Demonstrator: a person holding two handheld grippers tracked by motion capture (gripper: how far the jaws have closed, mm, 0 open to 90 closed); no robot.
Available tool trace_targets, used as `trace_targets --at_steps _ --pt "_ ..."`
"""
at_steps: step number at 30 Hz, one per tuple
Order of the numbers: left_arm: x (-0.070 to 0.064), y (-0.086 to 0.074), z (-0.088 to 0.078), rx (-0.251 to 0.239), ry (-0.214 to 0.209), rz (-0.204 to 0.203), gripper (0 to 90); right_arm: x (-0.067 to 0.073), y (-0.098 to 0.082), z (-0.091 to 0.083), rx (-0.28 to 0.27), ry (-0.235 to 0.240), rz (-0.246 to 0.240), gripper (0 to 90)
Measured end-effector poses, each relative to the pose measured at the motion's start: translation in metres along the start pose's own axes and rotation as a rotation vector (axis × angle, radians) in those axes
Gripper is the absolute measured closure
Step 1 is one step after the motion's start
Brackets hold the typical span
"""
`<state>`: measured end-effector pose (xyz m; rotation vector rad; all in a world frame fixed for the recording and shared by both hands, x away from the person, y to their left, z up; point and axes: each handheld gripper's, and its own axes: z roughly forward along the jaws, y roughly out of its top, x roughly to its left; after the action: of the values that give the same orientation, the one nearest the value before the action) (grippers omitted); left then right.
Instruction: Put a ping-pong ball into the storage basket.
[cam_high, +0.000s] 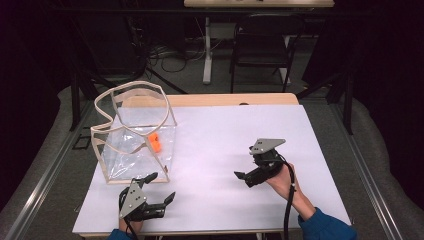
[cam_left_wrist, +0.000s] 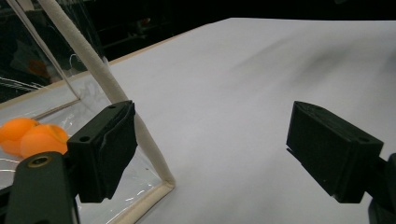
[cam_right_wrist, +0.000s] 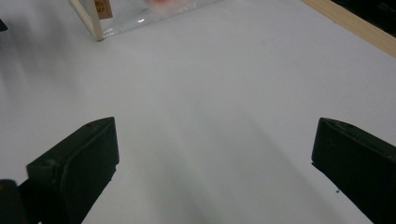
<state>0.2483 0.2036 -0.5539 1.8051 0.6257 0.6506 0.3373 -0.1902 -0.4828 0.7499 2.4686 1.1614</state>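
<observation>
Two grippers: left gripper (cam_high: 159, 187) and right gripper (cam_high: 243, 174), both wide open, empty.
Orange balls (cam_high: 155, 141): inside clear bag (cam_high: 137, 150), near table's (cam_high: 240, 130) left edge, just beyond left gripper.

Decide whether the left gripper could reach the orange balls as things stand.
Probably not directly: the left gripper sits outside the clear bag, whose wall stands between it and the orange balls.
</observation>
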Motion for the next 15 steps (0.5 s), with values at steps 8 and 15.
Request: trace_targets --at_steps 8,15 --pt "0.000 0.000 0.000 0.000 0.001 -0.001 16.0 0.000 -0.023 -0.005 -0.001 -0.023 0.025 0.3" --pt "0.000 -0.001 0.001 0.001 0.000 -0.008 16.0 0.001 -0.040 -0.009 0.011 -0.039 0.037 0.2"
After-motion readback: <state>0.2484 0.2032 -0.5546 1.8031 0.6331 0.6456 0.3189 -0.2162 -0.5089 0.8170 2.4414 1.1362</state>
